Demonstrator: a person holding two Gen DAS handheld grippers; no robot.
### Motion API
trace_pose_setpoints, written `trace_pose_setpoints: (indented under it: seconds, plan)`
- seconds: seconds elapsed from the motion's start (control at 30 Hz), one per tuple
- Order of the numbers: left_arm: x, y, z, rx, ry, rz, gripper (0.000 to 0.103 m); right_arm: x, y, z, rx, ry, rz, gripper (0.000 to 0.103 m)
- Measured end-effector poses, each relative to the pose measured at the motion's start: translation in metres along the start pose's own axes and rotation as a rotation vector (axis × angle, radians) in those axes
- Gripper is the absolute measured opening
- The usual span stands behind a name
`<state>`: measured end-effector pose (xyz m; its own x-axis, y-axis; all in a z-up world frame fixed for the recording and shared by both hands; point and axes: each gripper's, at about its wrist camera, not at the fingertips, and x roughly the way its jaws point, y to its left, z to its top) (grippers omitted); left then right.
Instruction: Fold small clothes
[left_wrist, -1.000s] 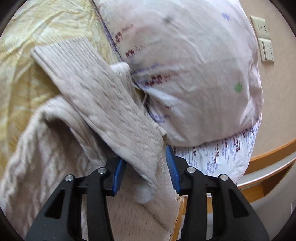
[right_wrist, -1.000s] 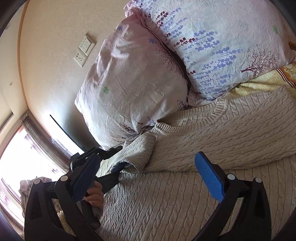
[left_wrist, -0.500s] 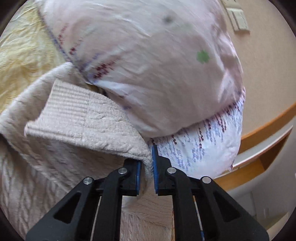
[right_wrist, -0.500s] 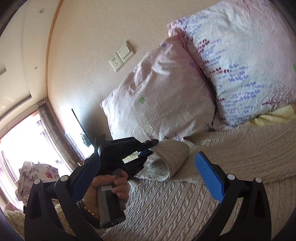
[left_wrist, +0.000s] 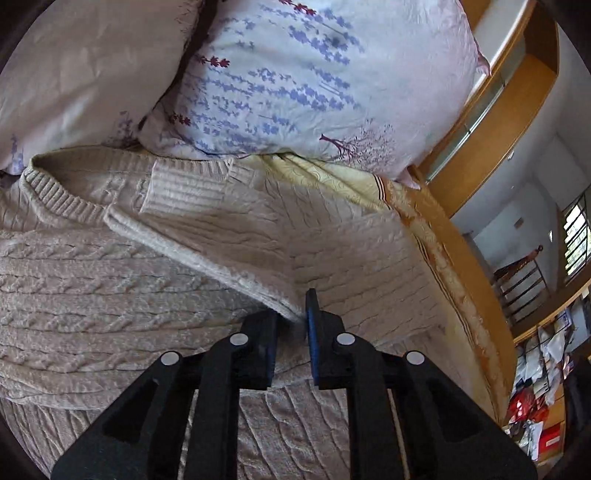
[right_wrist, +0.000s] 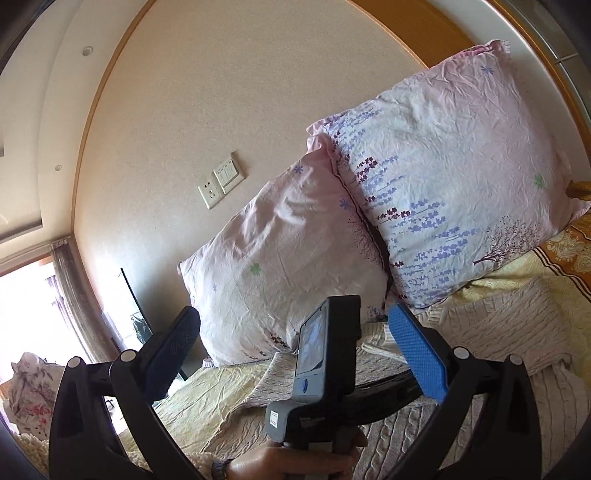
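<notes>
Left wrist view, risk: the sleeve (left_wrist: 236, 240) could slip off the sweater (left_wrist: 92, 295) and spoil the fold, because the jaws are opening.
Left wrist view, fingers: the left gripper (left_wrist: 291, 328) is almost shut, with the sleeve edge between its pads.
Right wrist view, sweater: flat on the bed (right_wrist: 207, 387), below the pillows (right_wrist: 436, 192).
Right wrist view, fingers: the right gripper (right_wrist: 295, 354) is spread wide and holds nothing.

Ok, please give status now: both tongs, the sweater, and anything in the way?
Left tongs opening, sleeve edge between pads, folded across sweater. Right tongs open, empty. Pillows crowd the collar.
</notes>
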<state>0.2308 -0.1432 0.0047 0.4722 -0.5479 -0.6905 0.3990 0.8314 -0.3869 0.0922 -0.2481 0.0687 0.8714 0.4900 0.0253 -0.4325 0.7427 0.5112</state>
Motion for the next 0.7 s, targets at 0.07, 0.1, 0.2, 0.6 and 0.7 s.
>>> trace_pose_setpoints:
  seconds: [0.07, 0.1, 0.2, 0.6, 0.7]
  plan:
    - [-0.001, -0.002, 0.005, -0.025, -0.014, -0.019, 0.031, 0.002, 0.0, 0.0, 0.004, 0.01, -0.003, 0.102]
    - [-0.002, -0.001, 0.008, -0.053, -0.022, -0.031, 0.036, 0.001, 0.0, -0.001, 0.003, 0.009, -0.005, 0.102]
    - [-0.005, 0.005, 0.02, -0.115, -0.057, -0.034, 0.038, 0.001, 0.002, -0.001, -0.004, 0.005, -0.008, 0.102]
    - [0.021, -0.067, 0.022, 0.213, -0.012, -0.038, 0.049, -0.005, 0.003, -0.001, -0.011, -0.03, -0.023, 0.102]
    - [0.025, -0.067, 0.021, 0.21, 0.022, -0.085, 0.056, -0.008, 0.0, 0.0, 0.002, -0.044, -0.032, 0.102]
